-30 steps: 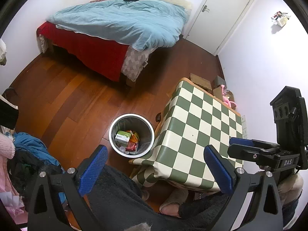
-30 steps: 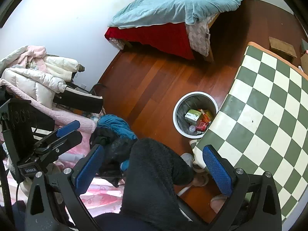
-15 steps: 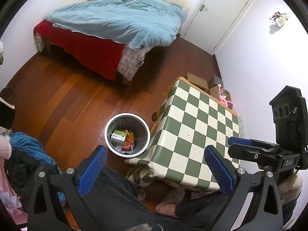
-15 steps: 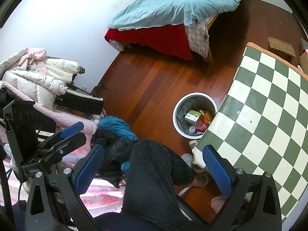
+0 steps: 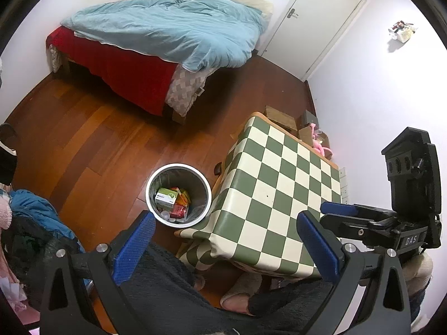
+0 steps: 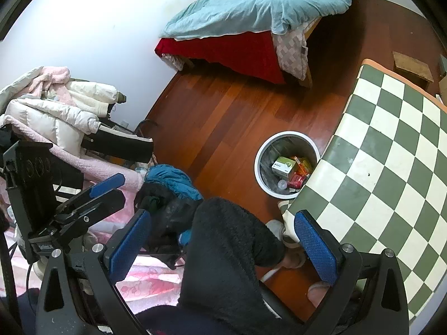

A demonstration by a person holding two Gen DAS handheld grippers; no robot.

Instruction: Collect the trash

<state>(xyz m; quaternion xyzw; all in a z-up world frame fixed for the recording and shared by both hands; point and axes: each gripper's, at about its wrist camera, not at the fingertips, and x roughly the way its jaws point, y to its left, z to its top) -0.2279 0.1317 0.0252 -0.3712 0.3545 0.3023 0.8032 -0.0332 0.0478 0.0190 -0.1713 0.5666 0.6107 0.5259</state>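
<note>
A round white trash bin (image 5: 206, 187) stands on the wooden floor beside the table, also in the right wrist view (image 6: 261, 173). It holds a white-and-green box (image 5: 165, 197), red and orange packets (image 5: 180, 209) and a small bottle. My left gripper (image 5: 223, 247) is open and empty, high above the table's near corner and my lap. My right gripper (image 6: 223, 241) is open and empty above my knee. Each gripper shows in the other's view: the right one (image 5: 371, 217), the left one (image 6: 83, 195).
A table with a green-and-white checkered cloth (image 5: 282, 192) stands right of the bin. A bed with a blue duvet (image 5: 167, 33) is behind. Piled coats and clothes (image 6: 56, 111) lie at left. Cardboard boxes (image 5: 282, 115) sit past the table. A white door (image 5: 315, 19) is shut.
Both grippers have risen and drawn back slightly, so the bin and table appear a little lower and smaller in the left wrist view. Both stay open and empty.
</note>
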